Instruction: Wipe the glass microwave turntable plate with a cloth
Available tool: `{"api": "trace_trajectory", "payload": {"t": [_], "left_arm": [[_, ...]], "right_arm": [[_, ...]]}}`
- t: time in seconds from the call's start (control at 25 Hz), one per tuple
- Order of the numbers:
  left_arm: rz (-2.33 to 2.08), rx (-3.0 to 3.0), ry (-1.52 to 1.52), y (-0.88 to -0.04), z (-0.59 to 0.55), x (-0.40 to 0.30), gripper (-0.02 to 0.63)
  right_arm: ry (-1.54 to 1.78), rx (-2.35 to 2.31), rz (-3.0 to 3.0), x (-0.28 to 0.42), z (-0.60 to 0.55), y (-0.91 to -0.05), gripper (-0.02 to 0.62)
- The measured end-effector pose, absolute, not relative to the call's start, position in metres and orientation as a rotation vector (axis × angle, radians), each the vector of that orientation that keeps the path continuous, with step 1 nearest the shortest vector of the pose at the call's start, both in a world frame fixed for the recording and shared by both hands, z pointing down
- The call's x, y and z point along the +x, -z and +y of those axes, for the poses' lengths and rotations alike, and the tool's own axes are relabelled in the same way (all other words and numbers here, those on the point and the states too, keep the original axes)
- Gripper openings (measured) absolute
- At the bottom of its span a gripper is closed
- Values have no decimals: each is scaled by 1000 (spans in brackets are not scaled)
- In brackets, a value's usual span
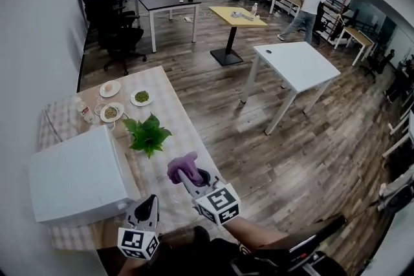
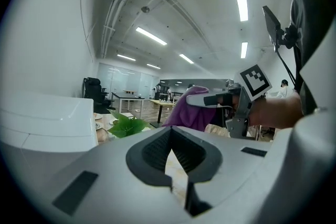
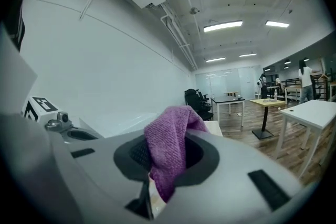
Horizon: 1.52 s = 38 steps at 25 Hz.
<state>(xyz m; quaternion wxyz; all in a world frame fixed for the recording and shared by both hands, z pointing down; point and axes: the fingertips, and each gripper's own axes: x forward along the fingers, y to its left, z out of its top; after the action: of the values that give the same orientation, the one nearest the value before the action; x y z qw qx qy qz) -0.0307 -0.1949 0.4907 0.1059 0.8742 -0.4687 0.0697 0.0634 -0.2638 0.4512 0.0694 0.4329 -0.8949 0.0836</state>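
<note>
In the head view the right gripper (image 1: pixel 194 175) is clenched on a purple cloth (image 1: pixel 182 166) above the near end of a long table (image 1: pixel 174 112) with a pale checked cover. The left gripper (image 1: pixel 148 203) sits just to its left. A white microwave (image 1: pixel 77 178) stands left of both, and a leafy plant (image 1: pixel 147 134) is just beyond the cloth. The glass turntable plate cannot be made out. A wooden floor (image 1: pixel 259 139) spreads to the right.

The left gripper view shows its tips pressed together, nothing between them.

In the right gripper view the cloth bunches up out of the jaws. A white wall runs along the left, and office chairs (image 3: pixel 198 101) stand far ahead.
</note>
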Motion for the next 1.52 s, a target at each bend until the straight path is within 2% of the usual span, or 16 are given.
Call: {"api": "trace_trajectory", "payload": {"t": [0.52, 1.04, 1.52], "left_arm": [[-1447, 2412, -331, -556, -195, -30, 8], [-1508, 2155, -494, -651, -177, -57, 8], [-1429, 2029, -590, -724, -166, -61, 8]], "right_arm": [[-314, 1039, -2679, 45, -287, -528, 66], [-354, 707, -2665, -20, -276, -607, 66], [-436, 640, -2530, -46, -270, -686, 66]]}}
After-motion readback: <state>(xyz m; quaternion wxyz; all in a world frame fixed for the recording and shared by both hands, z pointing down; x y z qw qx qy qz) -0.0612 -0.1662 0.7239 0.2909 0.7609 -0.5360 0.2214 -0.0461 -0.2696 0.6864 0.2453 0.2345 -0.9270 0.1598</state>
